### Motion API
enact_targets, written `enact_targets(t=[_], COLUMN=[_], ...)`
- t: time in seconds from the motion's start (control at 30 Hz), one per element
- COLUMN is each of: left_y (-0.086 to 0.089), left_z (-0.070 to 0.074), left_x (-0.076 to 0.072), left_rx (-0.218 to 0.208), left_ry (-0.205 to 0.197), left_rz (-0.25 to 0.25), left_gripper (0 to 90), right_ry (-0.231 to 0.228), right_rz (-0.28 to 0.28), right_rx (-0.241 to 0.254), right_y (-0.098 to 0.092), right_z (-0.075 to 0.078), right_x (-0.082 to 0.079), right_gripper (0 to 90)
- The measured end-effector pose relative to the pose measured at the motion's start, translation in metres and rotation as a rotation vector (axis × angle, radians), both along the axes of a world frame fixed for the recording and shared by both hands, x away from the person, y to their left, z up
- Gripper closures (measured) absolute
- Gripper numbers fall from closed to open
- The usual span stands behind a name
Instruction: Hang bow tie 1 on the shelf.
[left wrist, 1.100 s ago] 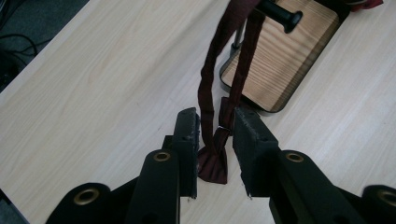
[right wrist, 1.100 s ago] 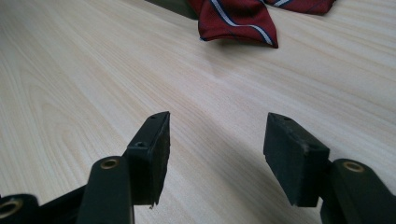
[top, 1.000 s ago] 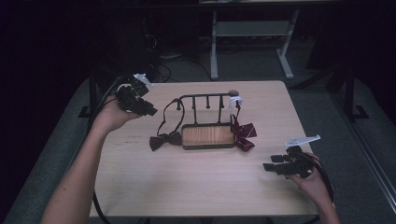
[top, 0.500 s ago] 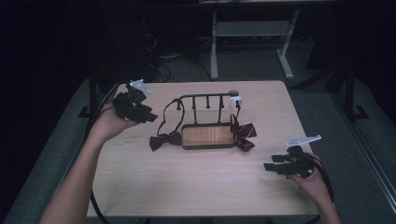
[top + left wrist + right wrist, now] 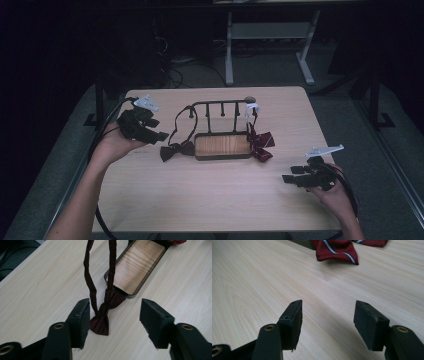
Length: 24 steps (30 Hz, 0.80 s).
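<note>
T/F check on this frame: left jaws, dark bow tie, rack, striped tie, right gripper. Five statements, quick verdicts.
1. The left gripper is clamped on the dark maroon bow tie. False: its jaws have just been opening and stand apart, the bow lying loose between them.
2. The bow tie's strap hangs from the black metal peg rack with a wooden base. True.
3. The red striped tie lies at the rack's left end. False: at its right end.
4. The right gripper is open and holds nothing. True.
5. The bow rests inside the wooden base. False: on the light wooden table, beside it.
</note>
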<state>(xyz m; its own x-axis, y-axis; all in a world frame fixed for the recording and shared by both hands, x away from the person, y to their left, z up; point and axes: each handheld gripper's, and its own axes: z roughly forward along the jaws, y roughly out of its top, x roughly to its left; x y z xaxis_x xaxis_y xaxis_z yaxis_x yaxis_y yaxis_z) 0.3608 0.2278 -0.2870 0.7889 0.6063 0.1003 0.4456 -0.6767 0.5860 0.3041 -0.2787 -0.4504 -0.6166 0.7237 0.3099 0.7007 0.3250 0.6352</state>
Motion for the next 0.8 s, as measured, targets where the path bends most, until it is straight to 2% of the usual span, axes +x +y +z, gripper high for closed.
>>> enact_targets(t=[0.3,0.43,0.8], left_y=[0.005,0.008,0.015], left_z=[-0.01,-0.015,-0.038], left_x=[-0.012,-0.017,-0.033], left_rx=[-0.037,-0.042,-0.064], left_ry=[-0.009,-0.016,-0.022], left_rz=[0.008,0.015,0.027], left_gripper=[35.0,33.9,31.4], right_ry=[-0.001,0.004,-0.003], right_rz=[0.002,0.0,0.003], right_rx=[-0.003,0.0,-0.005], right_y=[0.0,0.001,0.001], right_z=[0.0,0.0,0.0], right_x=[0.0,0.0,0.0], right_gripper=[39.8,39.9,39.8])
